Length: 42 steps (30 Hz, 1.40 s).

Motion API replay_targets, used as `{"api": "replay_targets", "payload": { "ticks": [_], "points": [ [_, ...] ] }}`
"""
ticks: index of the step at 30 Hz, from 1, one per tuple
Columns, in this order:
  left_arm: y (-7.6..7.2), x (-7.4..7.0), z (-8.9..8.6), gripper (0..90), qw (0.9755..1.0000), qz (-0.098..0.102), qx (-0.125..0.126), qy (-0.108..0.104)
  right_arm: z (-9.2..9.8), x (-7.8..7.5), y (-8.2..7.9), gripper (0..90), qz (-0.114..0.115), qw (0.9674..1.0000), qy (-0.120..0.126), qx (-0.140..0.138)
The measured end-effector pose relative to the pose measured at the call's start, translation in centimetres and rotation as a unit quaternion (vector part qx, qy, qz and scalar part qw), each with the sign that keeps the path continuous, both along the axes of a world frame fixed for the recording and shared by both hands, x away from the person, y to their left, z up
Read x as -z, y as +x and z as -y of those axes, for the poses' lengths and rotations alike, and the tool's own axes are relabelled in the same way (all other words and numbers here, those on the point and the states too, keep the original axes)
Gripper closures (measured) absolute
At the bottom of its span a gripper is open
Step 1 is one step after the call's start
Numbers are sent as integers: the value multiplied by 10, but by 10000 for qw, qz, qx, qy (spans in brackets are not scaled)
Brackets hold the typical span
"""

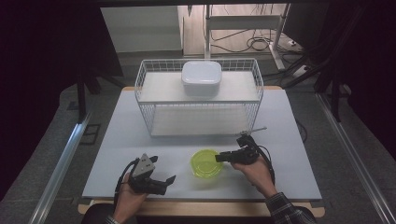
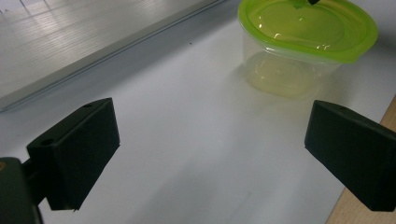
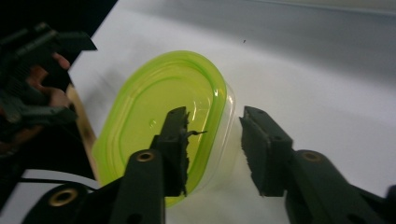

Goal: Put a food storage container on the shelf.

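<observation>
A clear plastic oval container with a lime-green lid [image 1: 205, 163] is sitting on the white tabletop [image 1: 121, 135], toward its near edge and between the person's two hands, in front of the white wire shelf rack [image 1: 198, 95]. The right hand-held gripper [image 1: 220, 157] is reaching in from the container's right side; in the right gripper view its two black jaws are straddling the rim of that container [image 3: 163, 112], one jaw lying over the green lid and the other standing outside the clear wall. A gap is showing between the outer jaw and the wall, so the pads do not appear to be pressing yet, though blur is making this hard to judge. The left hand-held gripper [image 1: 163, 179] is resting low near the tabletop's front edge, well apart from the container, with its jaws standing wide apart and nothing between them; its view is looking across bare tabletop toward the container [image 2: 306, 39]. On the rack's upper shelf, a white rounded lidded box [image 1: 201, 78] is sitting near the middle.
</observation>
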<state>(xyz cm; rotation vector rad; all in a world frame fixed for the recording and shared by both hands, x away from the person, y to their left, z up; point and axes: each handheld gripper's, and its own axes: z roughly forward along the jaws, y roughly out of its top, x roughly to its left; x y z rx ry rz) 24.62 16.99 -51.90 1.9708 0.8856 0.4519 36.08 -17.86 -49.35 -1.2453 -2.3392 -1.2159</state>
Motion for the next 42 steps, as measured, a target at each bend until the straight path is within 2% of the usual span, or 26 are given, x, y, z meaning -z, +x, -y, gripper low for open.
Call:
{"api": "replay_targets", "payload": {
  "ticks": [3, 5, 7, 10, 16, 20, 31, 42],
  "points": [
    [0, 0, 1, 30, 10000, 4, 15, 25, 1, 3, 4, 691, -384, 9989, 279, -2],
    [0, 0, 1, 30, 10000, 7, 18, 35, 2, 4, 6, 760, -521, 9981, 341, 10],
    [0, 0, 1, 30, 10000, 6, 15, 29, 2, 4, 6, 800, -574, 9978, 339, 2],
    [0, 0, 1, 30, 10000, 8, 10, 28, 2, 3, 6, 813, -663, 9968, 440, -83],
    [0, 0, 0, 30, 10000, 26, -9, 14, 1, 0, 5, 819, -622, 9972, 408, -126],
    [0, -1, -1, 30, 10000, 42, -40, -11, 3, -3, 4, 819, -599, 9969, 511, -84],
    [0, -2, -3, 30, 9999, 54, -98, -66, 9, -30, 0, 820, -263, 9968, 745, -75],
    [0, -2, -4, 30, 9999, 52, -113, -68, 12, -52, 2, 820, -98, 9955, 937, -26]
  ]
}}
